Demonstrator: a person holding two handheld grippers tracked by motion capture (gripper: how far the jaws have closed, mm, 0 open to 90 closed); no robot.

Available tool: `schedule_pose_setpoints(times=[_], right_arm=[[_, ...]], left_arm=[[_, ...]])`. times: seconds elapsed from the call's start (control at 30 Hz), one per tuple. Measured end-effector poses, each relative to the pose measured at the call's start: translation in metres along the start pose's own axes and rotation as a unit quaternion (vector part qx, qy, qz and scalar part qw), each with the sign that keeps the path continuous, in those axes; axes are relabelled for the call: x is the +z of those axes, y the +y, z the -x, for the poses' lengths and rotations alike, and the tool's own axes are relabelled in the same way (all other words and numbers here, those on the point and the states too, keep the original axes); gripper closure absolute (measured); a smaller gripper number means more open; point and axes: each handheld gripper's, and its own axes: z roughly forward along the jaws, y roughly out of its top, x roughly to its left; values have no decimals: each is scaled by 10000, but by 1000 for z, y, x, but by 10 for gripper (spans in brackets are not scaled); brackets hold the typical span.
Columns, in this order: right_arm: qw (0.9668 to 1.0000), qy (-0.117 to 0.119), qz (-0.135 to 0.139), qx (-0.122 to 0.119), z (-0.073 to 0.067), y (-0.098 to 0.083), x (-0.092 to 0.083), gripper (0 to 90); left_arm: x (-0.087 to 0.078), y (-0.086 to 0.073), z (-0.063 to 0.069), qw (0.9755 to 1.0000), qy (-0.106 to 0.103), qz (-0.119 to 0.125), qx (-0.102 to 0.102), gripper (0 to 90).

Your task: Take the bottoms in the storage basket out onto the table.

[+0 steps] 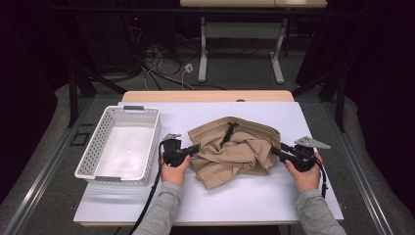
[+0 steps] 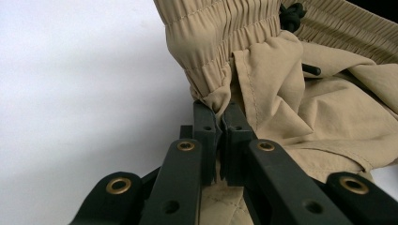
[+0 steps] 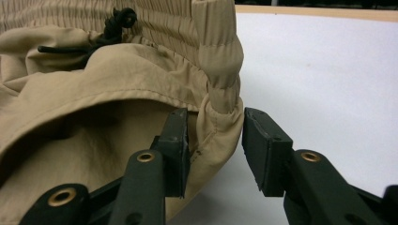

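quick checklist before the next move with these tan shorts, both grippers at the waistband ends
1. Left gripper clamped on the shorts: ok, its jaws pinch the waistband end.
2. Right gripper clamped: not ok, its jaws stand apart with the waistband end between them, the outer one clear of the cloth.
3. Shorts flat on the table: not ok, they lie bunched and creased.
4. Drawstring free of the jaws: ok, it lies mid-waistband.
5. Basket ready to receive: ok, it stands beside the left hand, nothing in it.
6. Cloth caught underneath: cannot tell.
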Motion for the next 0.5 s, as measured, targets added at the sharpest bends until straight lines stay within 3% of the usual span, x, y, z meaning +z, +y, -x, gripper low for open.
schedule_pose_setpoints(times=[0.27,0.5], right_arm=[[9998,-43,-177,-13,0,-3,3,666],[9996,-10,-264,94,1,-3,3,793]], left_arm=[[-1,7,2,10000,36,15,41,876],[-4,16,3,9999,44,61,84,880]])
